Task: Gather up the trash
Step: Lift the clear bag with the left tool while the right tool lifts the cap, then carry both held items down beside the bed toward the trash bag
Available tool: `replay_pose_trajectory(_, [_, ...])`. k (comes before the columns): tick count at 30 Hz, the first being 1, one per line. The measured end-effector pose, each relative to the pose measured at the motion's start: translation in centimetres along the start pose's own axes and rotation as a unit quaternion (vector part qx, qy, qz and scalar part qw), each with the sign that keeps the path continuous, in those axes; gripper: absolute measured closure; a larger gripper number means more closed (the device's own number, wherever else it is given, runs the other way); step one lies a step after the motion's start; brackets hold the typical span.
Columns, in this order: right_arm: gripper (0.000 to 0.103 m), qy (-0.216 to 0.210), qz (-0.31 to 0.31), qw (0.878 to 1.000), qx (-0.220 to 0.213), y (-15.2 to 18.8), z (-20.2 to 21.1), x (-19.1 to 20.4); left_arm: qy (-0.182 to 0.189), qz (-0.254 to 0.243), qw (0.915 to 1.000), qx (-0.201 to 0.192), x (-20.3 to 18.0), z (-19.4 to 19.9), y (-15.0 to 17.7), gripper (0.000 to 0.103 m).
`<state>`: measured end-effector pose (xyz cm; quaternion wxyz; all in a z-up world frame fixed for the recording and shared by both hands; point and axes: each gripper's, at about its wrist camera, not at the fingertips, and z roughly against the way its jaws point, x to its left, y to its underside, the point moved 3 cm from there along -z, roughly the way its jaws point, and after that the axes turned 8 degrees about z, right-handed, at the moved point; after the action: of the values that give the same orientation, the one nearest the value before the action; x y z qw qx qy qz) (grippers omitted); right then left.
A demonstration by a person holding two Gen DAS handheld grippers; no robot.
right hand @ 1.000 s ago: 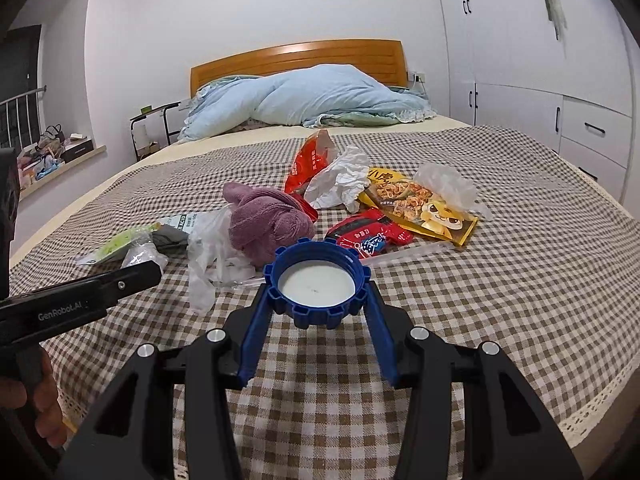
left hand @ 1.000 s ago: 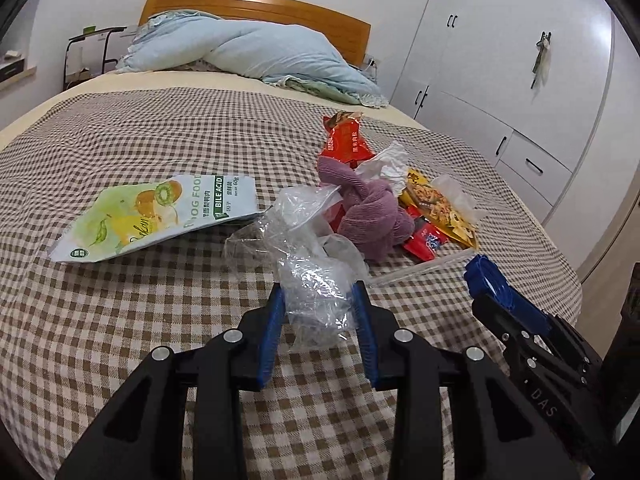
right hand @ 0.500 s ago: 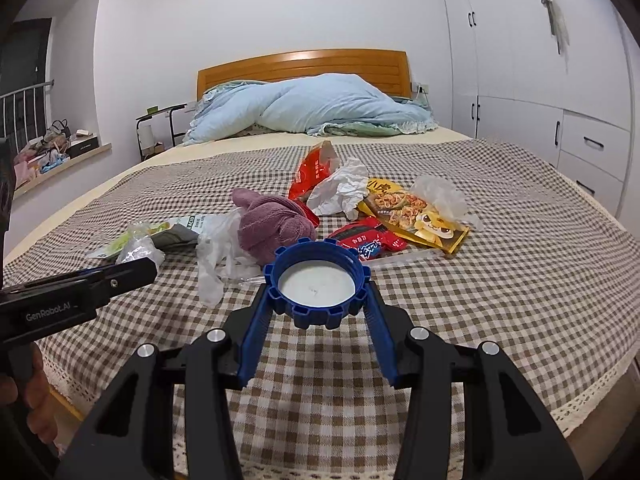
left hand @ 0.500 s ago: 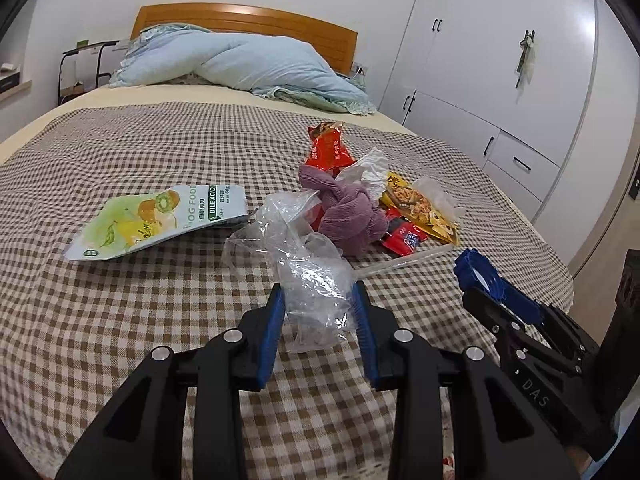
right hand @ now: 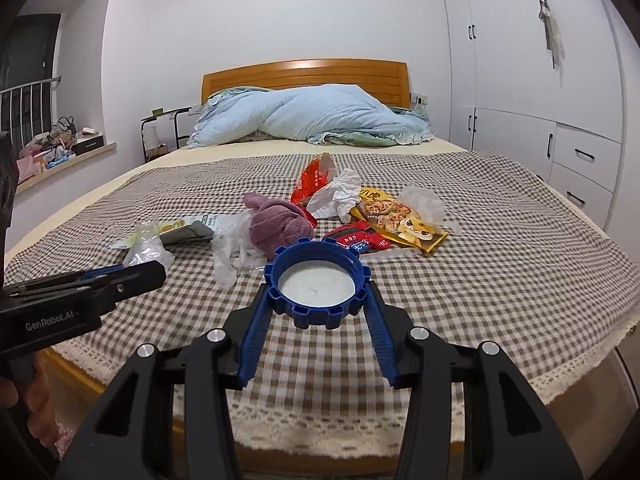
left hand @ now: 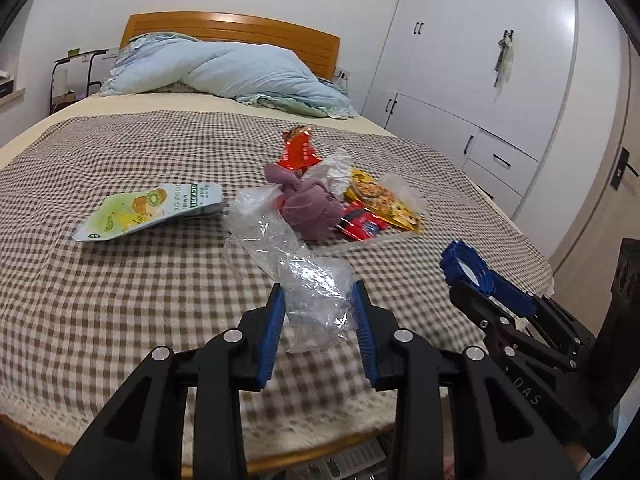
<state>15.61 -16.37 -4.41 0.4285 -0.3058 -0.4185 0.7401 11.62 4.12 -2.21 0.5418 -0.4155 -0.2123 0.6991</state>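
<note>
My left gripper is shut on a crumpled clear plastic wrapper, lifted above the checked bedspread. In my right gripper, which is shut on it, sits a blue notched bottle cap with a white inside; that cap also shows at the right of the left wrist view. On the bed lie a green pet-food pouch, a loose clear bag, a purple cloth, a red snack packet, a yellow snack bag, a small red wrapper and crumpled white paper.
A light blue duvet is bunched against the wooden headboard. White wardrobes line the right wall. A side rack and a cluttered window ledge stand at the left. The bed's front edge is just below my grippers.
Both grippers have drawn back from the bed and risen a little, carrying the wrapper and the cap; the bed's front edge and lace trim now show beneath them.
</note>
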Motion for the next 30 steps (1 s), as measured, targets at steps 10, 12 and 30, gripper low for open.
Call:
replay_pose_trajectory(10, [0.057,-0.001,0.003,1.0,0.001,1.5,3.7,0.3,0.008,-0.009,0.9999,0.008,-2.0,3.3,2.6,0.071])
replay_pose_trajectory(12, [0.057,-0.002,0.003,1.0,0.005,2.0,4.2,0.2,0.01,-0.01,0.9999,0.01,-2.3,3.9,3.1,0.071])
replay_pose_trajectory(30, [0.057,-0.006,-0.003,0.999,0.042,6.2,6.8,0.1,0.006,-0.024,0.999,0.036,-3.3,6.3,6.8,0.071])
